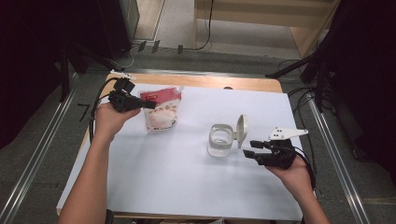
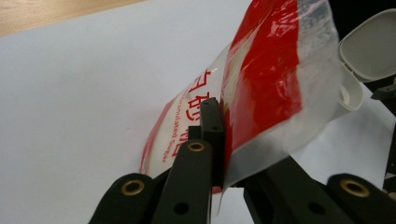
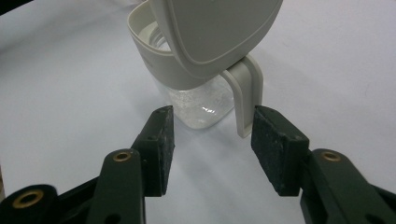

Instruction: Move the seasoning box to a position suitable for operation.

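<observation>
White sheet (image 1: 187,177) over wooden table (image 1: 210,82); grey carpet floor (image 1: 42,154); metal rails (image 1: 334,154).

bag (image 1: 161,110) left on table (image 1: 187,186) | jar (image 1: 220,140) right of bag | lid (image 1: 242,130) on jar's right

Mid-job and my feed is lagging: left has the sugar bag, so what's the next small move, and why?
Probably lift the sugar bag toward the clear jar. The left hand-held gripper is shut on the bag's edge, the jar's lid stands flipped open, and the right hand-held gripper waits open just short of the jar.
</observation>
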Demonstrator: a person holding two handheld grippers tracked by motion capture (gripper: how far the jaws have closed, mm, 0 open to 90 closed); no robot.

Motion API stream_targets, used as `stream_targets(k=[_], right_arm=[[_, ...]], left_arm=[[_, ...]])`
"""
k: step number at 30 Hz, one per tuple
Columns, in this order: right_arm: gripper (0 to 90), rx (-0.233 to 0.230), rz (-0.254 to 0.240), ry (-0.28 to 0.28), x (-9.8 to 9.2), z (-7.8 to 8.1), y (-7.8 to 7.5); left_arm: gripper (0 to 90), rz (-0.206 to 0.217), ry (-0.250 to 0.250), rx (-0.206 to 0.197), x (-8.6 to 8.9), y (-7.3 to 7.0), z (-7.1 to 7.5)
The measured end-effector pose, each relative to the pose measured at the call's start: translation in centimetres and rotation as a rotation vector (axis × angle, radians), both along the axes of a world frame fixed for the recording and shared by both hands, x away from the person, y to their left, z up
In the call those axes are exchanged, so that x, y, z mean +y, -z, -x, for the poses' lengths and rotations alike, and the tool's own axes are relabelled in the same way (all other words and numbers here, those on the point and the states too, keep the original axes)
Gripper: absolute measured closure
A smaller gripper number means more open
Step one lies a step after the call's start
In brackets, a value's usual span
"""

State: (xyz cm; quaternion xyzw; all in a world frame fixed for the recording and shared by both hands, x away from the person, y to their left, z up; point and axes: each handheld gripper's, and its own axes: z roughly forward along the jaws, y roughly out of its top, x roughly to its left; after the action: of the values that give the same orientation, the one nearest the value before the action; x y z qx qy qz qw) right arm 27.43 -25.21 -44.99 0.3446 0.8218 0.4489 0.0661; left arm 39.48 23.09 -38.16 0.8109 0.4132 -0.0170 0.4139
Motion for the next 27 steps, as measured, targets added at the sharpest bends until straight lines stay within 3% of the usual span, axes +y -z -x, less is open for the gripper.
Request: stream_targets(k=[17, 23, 27], right_arm=[[50.0, -0.025, -0.005, -0.015, 1.0, 0.8, -0.7], [50.9, -0.029, -0.012, -0.032, 1.6, 1.9, -1.1], [52.2, -0.034, -0.023, -0.056, 2.3, 2.7, -1.6]], left_arm=[[90.0, 0.019, 0.055, -0.022, -1.5, -2.9, 1.5], [90.0, 0.006, 0.099, -0.020, -2.2, -3.6, 2.0], [90.0, 0.028, 0.123, -0.020, -2.3, -3.8, 2.3]])
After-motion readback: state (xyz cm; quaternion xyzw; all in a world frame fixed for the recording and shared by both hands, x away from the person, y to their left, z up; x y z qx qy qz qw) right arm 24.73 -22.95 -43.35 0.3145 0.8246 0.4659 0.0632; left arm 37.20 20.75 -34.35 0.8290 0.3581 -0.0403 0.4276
